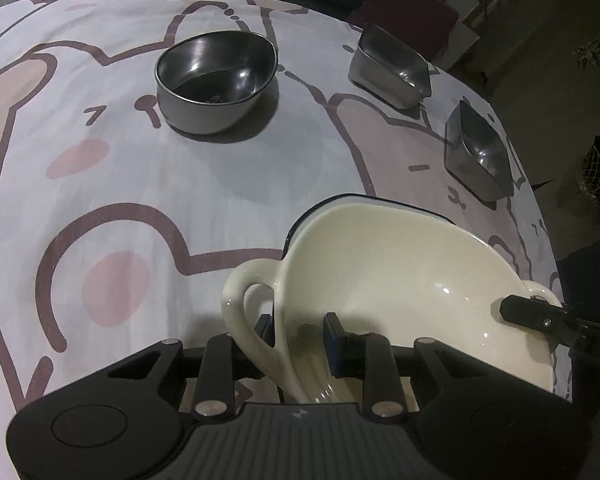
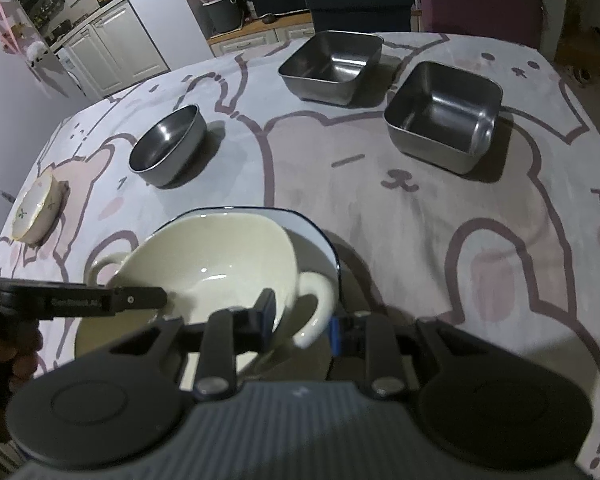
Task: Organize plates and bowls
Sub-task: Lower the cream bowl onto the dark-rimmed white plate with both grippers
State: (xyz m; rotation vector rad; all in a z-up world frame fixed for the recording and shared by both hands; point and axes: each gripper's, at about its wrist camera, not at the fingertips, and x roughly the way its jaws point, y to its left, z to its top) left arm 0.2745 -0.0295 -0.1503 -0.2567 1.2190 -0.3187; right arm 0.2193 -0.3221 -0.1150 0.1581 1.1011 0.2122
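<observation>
A cream bowl with two loop handles sits tilted over a white plate with a dark blue rim. My left gripper is shut on the bowl's wall beside one handle, with one finger inside and one outside. At the opposite handle my right gripper pinches the wall the same way. Each gripper's black finger also shows in the other view: the right one, the left one. A round steel bowl stands further back on the table.
Two square steel containers stand at the far side of the bear-print cloth. A small floral dish lies near the left edge. A maroon chair is behind the table.
</observation>
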